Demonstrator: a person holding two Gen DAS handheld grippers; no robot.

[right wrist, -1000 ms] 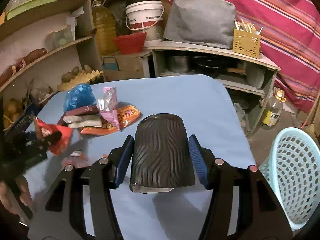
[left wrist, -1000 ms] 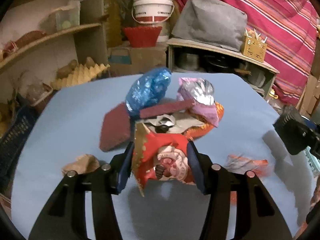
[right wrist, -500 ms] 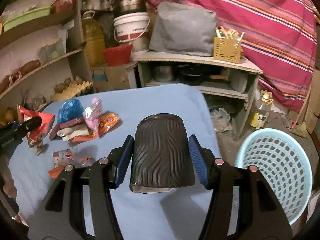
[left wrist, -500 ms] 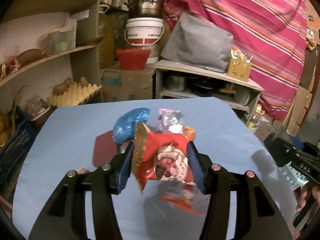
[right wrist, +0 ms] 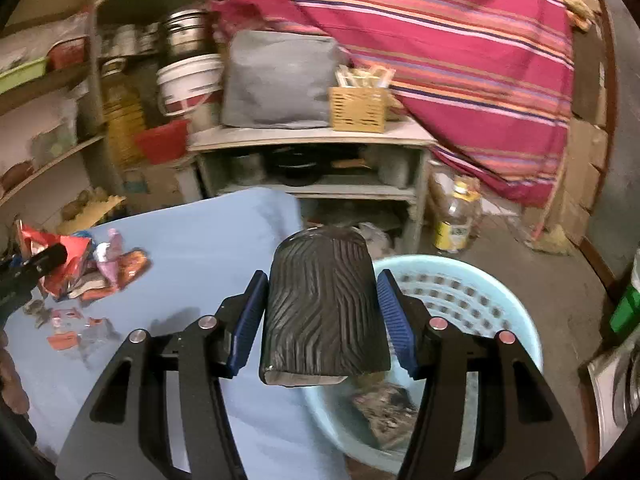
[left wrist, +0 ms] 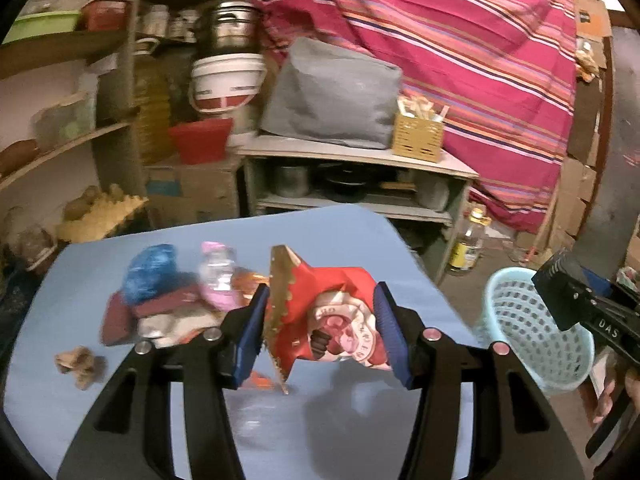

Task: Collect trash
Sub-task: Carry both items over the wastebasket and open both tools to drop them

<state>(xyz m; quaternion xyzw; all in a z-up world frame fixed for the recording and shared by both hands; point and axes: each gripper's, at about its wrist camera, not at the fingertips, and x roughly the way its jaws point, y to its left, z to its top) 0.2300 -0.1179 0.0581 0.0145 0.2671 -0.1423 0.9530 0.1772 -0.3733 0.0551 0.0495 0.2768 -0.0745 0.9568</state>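
Note:
My left gripper [left wrist: 320, 330] is shut on a red snack wrapper [left wrist: 324, 316] and holds it above the blue table [left wrist: 348, 232]. My right gripper [right wrist: 322, 320] is shut on a black ribbed cup [right wrist: 322, 312], held over the near rim of the light blue basket [right wrist: 500, 304]. The basket stands on the floor right of the table and holds dark trash [right wrist: 384, 408]; it also shows in the left wrist view [left wrist: 532, 328]. A pile of wrappers [left wrist: 172, 292] lies on the table left of the left gripper.
A crumpled brown scrap [left wrist: 78, 362] lies at the table's left. Small orange and clear wrappers [right wrist: 76, 330] lie near its front. A grey shelf unit [right wrist: 320, 160] with pots stands behind. A bottle [right wrist: 456, 216] stands on the floor.
Both grippers have swung right with their loads. The left rose away from the wrapper pile. The right moved from over the table to over the basket's rim.

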